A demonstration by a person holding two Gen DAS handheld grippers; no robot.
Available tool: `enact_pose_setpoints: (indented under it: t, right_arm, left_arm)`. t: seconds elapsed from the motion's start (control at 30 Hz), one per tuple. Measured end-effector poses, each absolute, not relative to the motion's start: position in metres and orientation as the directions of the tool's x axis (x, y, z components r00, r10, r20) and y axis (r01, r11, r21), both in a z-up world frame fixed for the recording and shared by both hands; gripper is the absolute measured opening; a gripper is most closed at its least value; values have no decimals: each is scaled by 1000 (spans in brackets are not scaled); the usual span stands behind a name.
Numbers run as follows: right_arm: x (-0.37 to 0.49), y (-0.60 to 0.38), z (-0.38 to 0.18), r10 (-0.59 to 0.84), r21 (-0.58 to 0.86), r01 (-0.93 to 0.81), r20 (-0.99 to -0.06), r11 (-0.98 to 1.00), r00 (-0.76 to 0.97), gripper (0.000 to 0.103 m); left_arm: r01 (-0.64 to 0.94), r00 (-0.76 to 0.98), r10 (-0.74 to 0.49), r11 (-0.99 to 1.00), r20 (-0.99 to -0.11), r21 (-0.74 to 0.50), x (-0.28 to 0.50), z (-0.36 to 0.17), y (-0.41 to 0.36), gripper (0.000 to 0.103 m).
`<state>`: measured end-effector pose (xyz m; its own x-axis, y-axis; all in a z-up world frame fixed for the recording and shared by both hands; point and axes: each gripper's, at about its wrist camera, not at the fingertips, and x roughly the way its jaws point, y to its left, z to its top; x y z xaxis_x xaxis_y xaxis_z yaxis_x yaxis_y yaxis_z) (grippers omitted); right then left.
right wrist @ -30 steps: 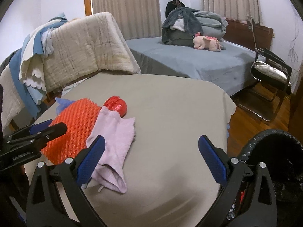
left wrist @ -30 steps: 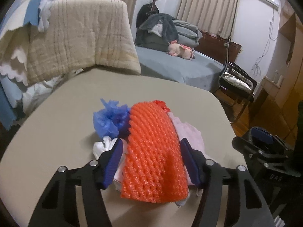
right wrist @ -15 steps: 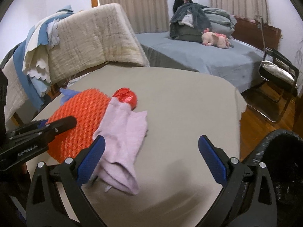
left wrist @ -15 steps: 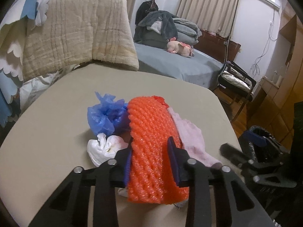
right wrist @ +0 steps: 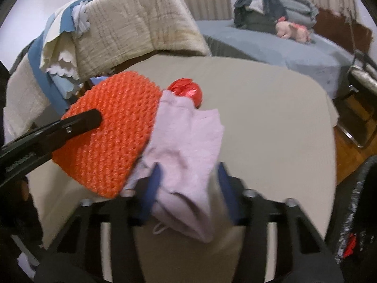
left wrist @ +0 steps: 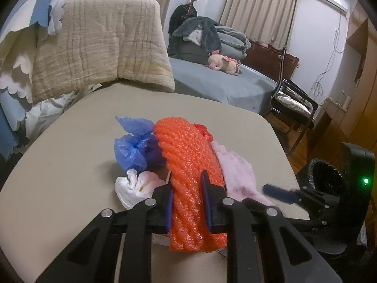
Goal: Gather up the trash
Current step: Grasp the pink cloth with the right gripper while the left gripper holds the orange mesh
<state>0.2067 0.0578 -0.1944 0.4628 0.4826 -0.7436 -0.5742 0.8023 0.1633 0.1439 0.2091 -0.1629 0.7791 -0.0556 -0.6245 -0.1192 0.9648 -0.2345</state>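
Two grippers low over a beige table [left wrist: 59, 155], each closing on a piece of trash. Left gripper [left wrist: 187, 202] at six o'clock in its own view, blue pads pressed into the sides of the orange foam net [left wrist: 188, 165], jaws closing and the net pinched narrow between them. Right gripper [right wrist: 188, 188] at six o'clock in its own view, blurred, jaws closing around the near end of the pink cloth [right wrist: 186, 146]; pads just beside the cloth, firm contact impossible to tell. Net and cloth side by side, touching, cloth to the net's three o'clock.

Past the net at eleven o'clock in the left view only: a knotted blue plastic bag [left wrist: 134, 146], with a white crumpled wad [left wrist: 135, 187] nearer, at nine o'clock of the pads. Red wrapper ball [right wrist: 187, 92] at twelve o'clock beyond the cloth, clear in the right view, barely a sliver in the left.

Black-lined bin [left wrist: 326, 179] at three o'clock off the table edge; something red [right wrist: 348, 247] inside in the right view only.

Far off: draped blankets [left wrist: 94, 42], bed [left wrist: 223, 85] with a pink plush toy [left wrist: 223, 62].
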Motion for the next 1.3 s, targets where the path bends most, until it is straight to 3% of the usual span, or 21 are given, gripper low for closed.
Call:
enact_pose_setpoints:
  t: [0.1,0.17,0.5,0.67,0.83,0.9,0.97,1.3]
  right_arm:
    - [206,56,-191,503,182,-587,-739,789,448,9]
    - [206,53,-186,510,183,-591,-731,786,452,6]
    - [210,30,-150,537,206,-566,-670,798,513,5]
    - [213,29,-162,494,174,-553,-707,815,505,5]
    - [214,28,-177,471,169,-543,-738,822,483,17]
    - [215,28,-182,459,169,-532,-749,830,478,38]
    - [215,27,-185,454,168,-527,-752,833,478,46]
    - [223,24,-211,377,117,-500,-804,858,459,54]
  left_arm:
    - [-116,779,-58,965,-624,-235,143,-162,208,20]
    - [-113,780,-58,966,-622,-231,143,-160,207,20]
    - [-88,802,-62,971,-594,-221,144,-144,198,19]
    - [-81,790,-69,973,-609,-215,145,-150,192,19]
    - [-88,777,-68,973,-626,-215,147,-158,194,19]
    - [-91,775,-67,972,-629,-216,146,-159,195,19]
    - [-95,774,-65,971,-630,-217,146,-160,196,19]
    - [-92,771,-69,972,-633,-217,146,-161,196,19]
